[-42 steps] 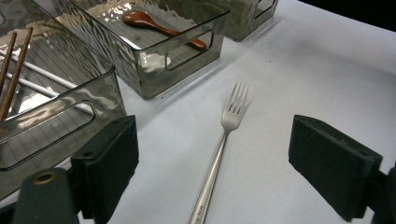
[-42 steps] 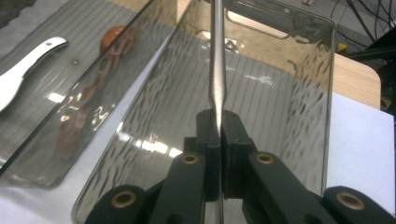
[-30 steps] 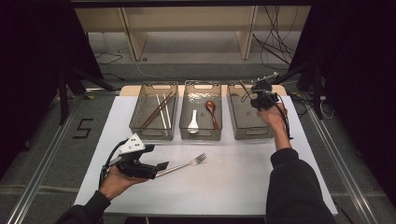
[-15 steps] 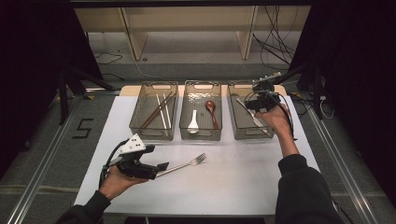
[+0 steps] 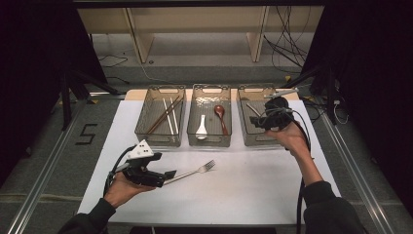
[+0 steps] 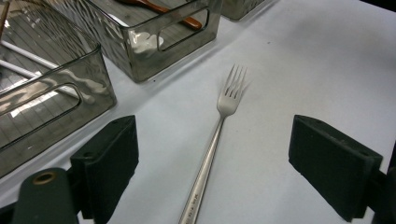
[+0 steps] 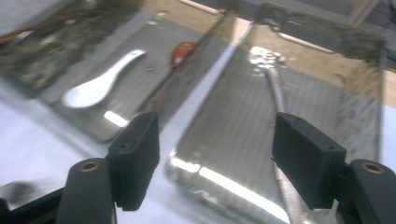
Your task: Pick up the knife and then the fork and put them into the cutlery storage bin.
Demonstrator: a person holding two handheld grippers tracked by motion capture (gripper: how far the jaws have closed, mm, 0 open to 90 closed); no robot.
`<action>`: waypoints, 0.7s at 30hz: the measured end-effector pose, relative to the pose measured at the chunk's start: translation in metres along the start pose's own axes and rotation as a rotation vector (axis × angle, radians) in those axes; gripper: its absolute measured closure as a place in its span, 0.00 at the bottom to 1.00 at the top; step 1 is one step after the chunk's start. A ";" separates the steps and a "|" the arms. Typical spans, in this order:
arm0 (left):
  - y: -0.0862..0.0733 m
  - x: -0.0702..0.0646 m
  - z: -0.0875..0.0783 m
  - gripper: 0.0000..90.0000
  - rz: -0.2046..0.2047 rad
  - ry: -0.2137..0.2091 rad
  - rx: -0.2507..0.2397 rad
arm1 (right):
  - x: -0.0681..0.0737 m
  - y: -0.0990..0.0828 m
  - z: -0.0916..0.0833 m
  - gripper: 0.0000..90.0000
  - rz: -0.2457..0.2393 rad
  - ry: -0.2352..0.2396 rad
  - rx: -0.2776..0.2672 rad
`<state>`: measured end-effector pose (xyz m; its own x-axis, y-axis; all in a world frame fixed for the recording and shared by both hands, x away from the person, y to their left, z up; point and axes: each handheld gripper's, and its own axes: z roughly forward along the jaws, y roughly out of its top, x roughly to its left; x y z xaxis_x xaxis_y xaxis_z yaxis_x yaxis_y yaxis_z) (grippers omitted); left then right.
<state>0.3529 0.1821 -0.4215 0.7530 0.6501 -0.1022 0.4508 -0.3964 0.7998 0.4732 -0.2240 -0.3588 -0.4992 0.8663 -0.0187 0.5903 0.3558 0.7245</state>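
**Cutlery sorted by kind; fork awaits pickup**

Three clear grey plastic bins are lined along the far side of the white table [image 5: 253, 195], seemingly one per kind of cutlery: chopsticks [image 5: 165, 114] in the left bin [image 5: 146, 131], a white ceramic spoon [image 5: 201, 127] and a brown wooden spoon [image 5: 220, 114] in the middle bin [image 5: 209, 143], and a silver utensil [image 7: 276, 93] in the right bin [image 5: 253, 141]. The right gripper [image 7: 215, 163] is held above the right bin; its jaws have just been opening and nothing is seen between them. The silver metal fork [image 6: 219, 126] lies on the near left of the table, tines pointing far-right. The left gripper [image 6: 212, 168] is held low with jaws wide apart, the fork's handle lying between them untouched.
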 end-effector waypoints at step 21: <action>0.005 -0.002 0.054 0.28 0.065 0.008 0.274 | 0.052 -0.053 -0.025 0.33 -0.078 0.155 -0.055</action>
<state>0.3799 0.1435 -0.4492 0.7812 0.6222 -0.0502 0.5154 -0.5975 0.6144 0.3995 -0.2068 -0.3809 -0.6368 0.7706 0.0270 0.5123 0.3967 0.7617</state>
